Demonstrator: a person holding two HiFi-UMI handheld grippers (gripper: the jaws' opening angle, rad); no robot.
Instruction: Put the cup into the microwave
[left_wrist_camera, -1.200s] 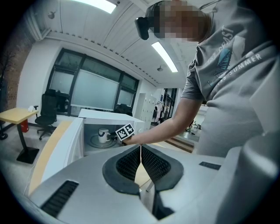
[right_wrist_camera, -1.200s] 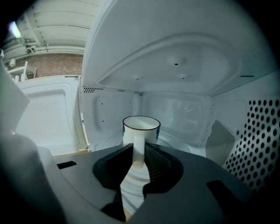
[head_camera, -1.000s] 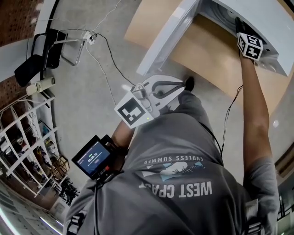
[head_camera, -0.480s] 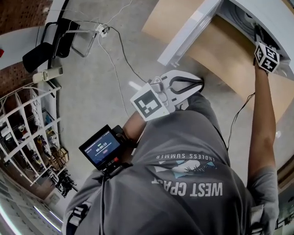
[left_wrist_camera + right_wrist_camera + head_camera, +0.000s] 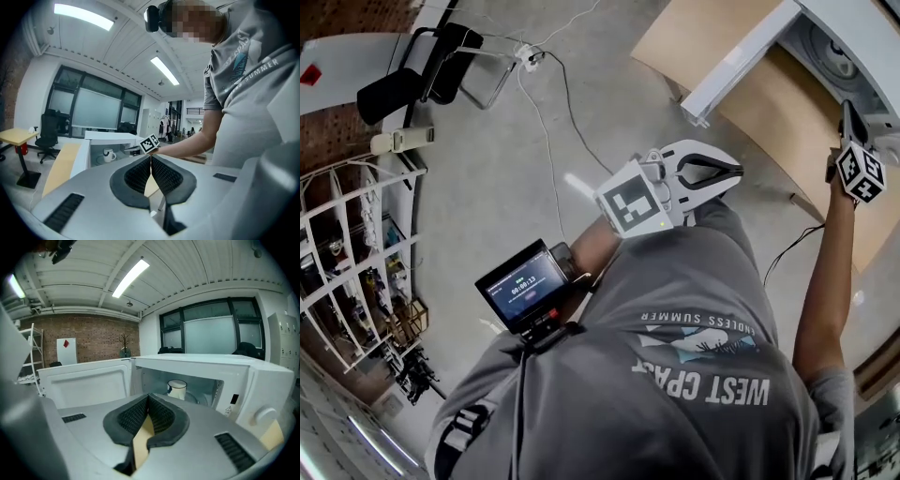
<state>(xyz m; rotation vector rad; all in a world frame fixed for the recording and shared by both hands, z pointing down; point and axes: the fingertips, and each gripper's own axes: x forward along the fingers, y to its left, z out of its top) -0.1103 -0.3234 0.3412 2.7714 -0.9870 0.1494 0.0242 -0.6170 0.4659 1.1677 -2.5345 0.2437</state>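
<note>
The white cup [image 5: 176, 390] with a dark rim stands upright on the turntable inside the open white microwave [image 5: 262, 380], and it also shows as the cup [image 5: 108, 155] in the left gripper view. My right gripper [image 5: 149, 399] is shut and empty, just outside the cavity and pointing at the cup. In the head view the right gripper [image 5: 847, 112] is at the microwave's front, by its marker cube [image 5: 862, 174]. My left gripper [image 5: 736, 172] is held near my chest, away from the microwave. Its jaws [image 5: 151, 161] are shut on nothing.
The microwave door [image 5: 736, 61] hangs open to the left over the wooden table [image 5: 787, 122]. Its control knob [image 5: 265, 416] sits at the right. A chair [image 5: 422, 75], white shelving [image 5: 356, 262] and cables [image 5: 548, 131] stand on the grey floor. A small screen [image 5: 523, 287] hangs at my waist.
My right gripper has drawn back out of the microwave cavity toward me. The cup stays inside. The left gripper has kept its place near my chest.
</note>
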